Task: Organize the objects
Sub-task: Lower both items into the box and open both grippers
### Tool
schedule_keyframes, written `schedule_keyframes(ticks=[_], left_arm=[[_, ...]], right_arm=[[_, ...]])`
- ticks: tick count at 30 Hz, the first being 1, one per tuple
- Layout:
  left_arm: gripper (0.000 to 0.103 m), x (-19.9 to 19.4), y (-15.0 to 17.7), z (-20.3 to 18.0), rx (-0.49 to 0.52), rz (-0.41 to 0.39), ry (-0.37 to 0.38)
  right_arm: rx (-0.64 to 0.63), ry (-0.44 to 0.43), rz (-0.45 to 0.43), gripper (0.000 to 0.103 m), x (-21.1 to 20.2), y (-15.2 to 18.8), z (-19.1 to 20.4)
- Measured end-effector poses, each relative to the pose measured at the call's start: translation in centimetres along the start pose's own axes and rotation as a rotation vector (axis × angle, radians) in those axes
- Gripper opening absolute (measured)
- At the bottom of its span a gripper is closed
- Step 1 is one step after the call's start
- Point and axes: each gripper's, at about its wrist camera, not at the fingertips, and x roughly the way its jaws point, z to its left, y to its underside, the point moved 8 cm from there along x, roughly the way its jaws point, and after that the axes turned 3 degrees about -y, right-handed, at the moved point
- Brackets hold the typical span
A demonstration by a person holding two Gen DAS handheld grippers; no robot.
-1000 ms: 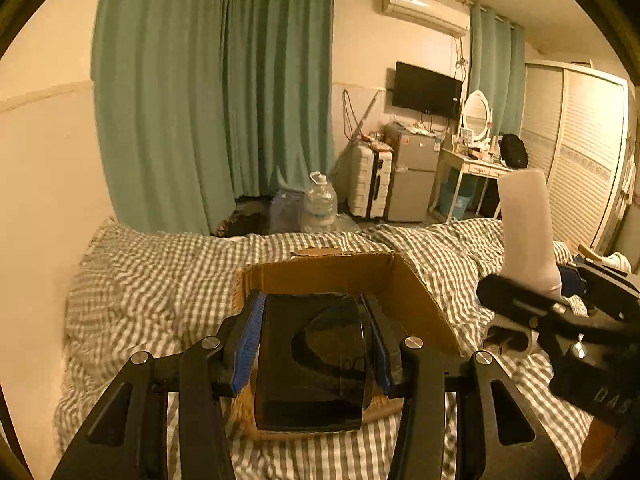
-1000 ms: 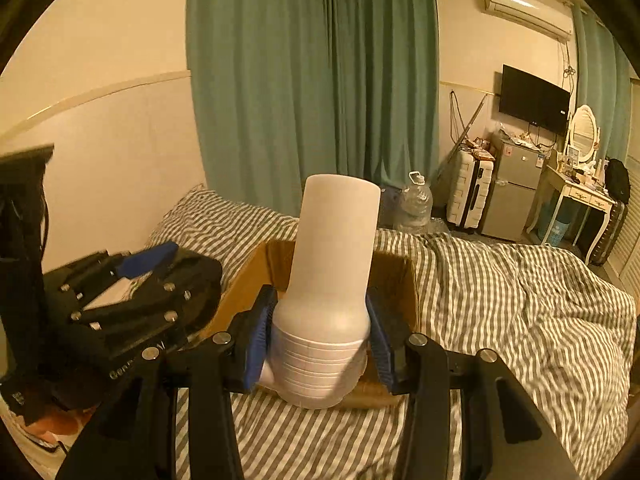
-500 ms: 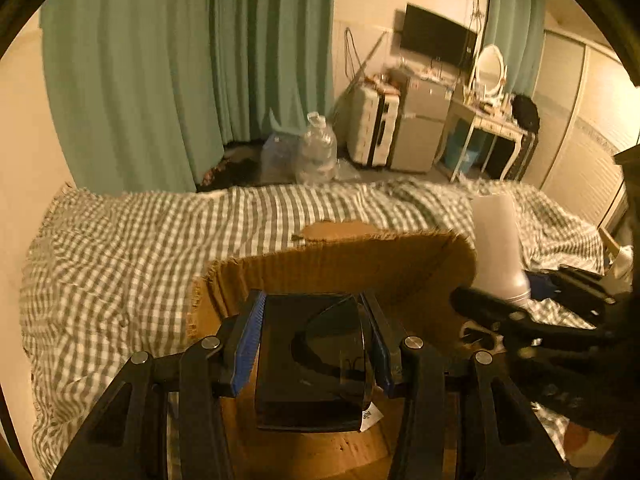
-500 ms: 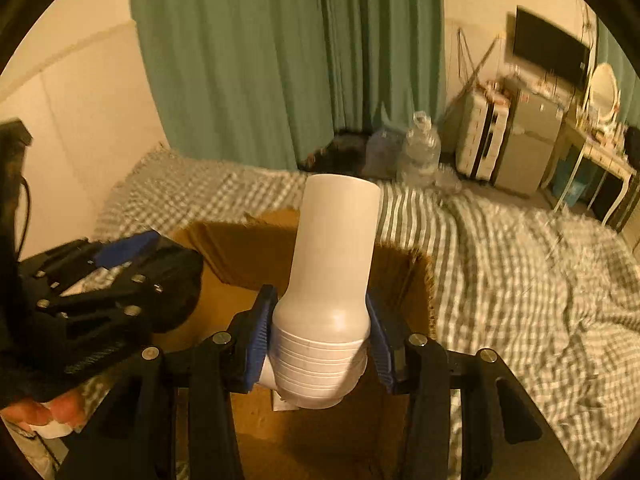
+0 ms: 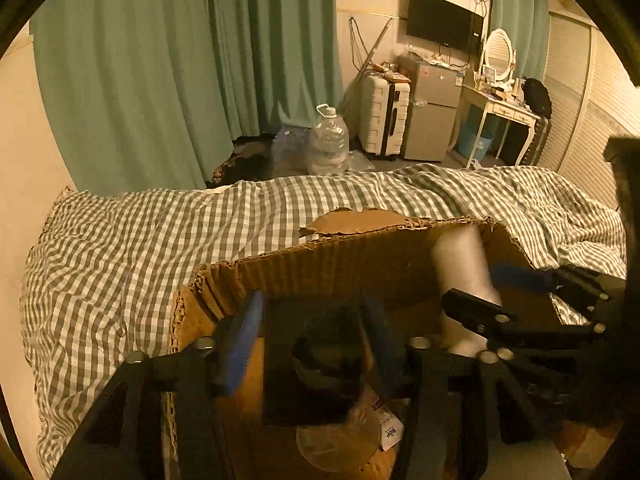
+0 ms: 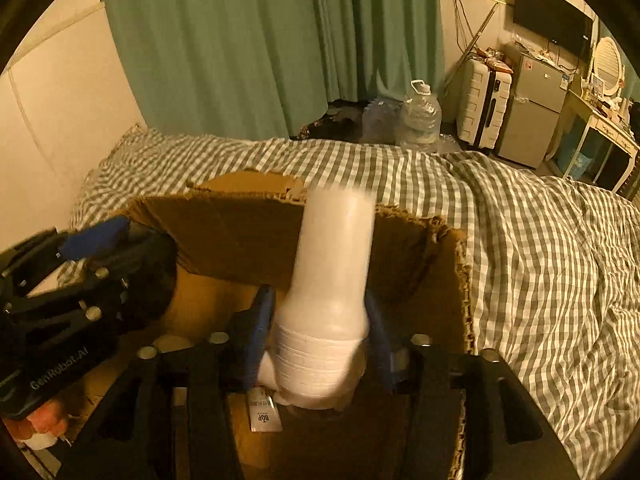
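Now over the cardboard box (image 6: 248,236) on a checked bed, both grippers' jaws have just been opening — the left gripper (image 5: 312,340) freeing a dark case (image 5: 316,364), the right gripper (image 6: 320,332) a white bottle (image 6: 332,280). Dropped loose, the tall bottle could topple.

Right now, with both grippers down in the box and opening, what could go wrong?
1. The white bottle stands tall and blurred between the right gripper pads, which have just been opening; it may topple against the box wall.
2. The dark case sits between the left gripper pads, also just opening, above a clear wrapper; it could land crooked.
3. The grippers work close together inside the box and might knock each other.
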Motion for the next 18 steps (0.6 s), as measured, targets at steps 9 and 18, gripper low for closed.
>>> schedule_keyframes(ticks=[9, 18], left_arm=[[0.085, -5.3, -1.3, 1.4, -0.054, -0.087, -0.028], [0.094, -16.8, -3.0, 1.1, -0.038, -0.264, -0.071]], right_arm=[[0.043, 0.047, -0.125, 0.079, -6.5, -1.5, -0.8], [0.021, 0.104, -0.319, 0.094, -18.1, -2.7, 1.0]])
